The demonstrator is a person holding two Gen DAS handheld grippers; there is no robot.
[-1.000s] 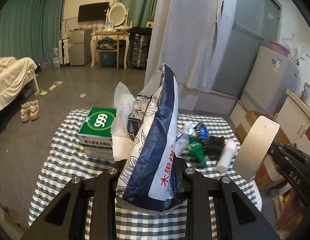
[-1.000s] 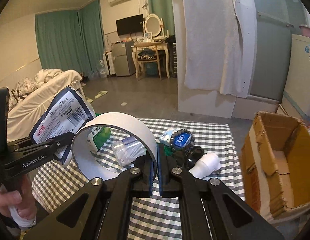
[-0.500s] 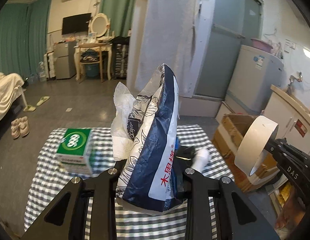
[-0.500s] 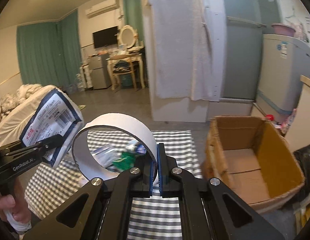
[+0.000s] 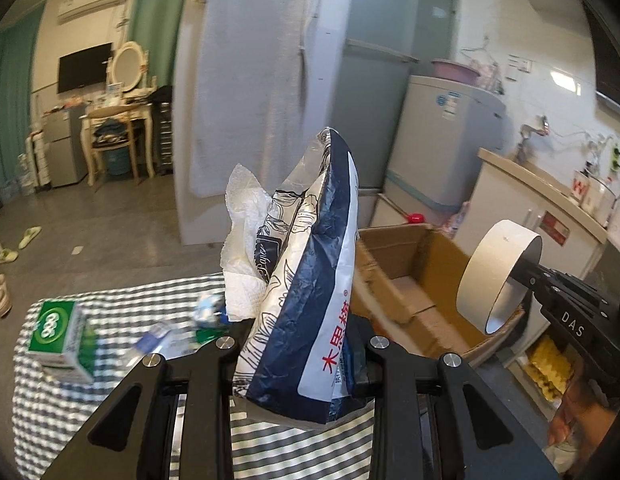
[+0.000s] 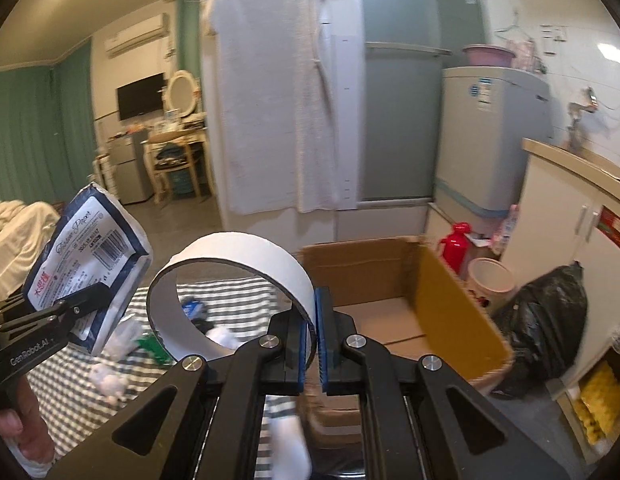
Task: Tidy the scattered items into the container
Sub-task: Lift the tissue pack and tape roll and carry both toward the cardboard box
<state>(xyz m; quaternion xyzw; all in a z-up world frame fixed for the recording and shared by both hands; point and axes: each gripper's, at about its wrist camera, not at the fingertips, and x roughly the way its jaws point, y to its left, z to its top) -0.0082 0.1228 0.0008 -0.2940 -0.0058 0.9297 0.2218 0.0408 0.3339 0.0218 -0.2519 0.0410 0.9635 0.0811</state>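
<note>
Above the checked tablecloth (image 5: 49, 412), I have both grippers loaded and raised. The left gripper (image 5: 299, 350) is clamped on a navy-and-white tissue pack (image 5: 310, 280), held upright, with white tissue (image 5: 245, 216) standing out of its torn top. The right gripper (image 6: 308, 334) is closed on the wall of a white tape roll (image 6: 237, 256); its blue pads pinch the band from inside and outside, the ring standing on edge.

Readable markings: red Chinese characters on the pack's lower front and "Paper" in script on its side; the right wrist view shows the back label with a barcode. The left gripper body reads "GenRobot.AI"; the right gripper body reads "DAS". A green-and-white box (image 5: 57, 340) on the cloth carries a "999" logo.

The cardboard box (image 6: 430, 304) stands open just beyond the table's right edge. I see only its bare bottom flaps inside. The tape roll is near its left wall, above the table edge. Small items remain on the cloth, blurred. A hand (image 6: 21, 436) grips the left handle.
</note>
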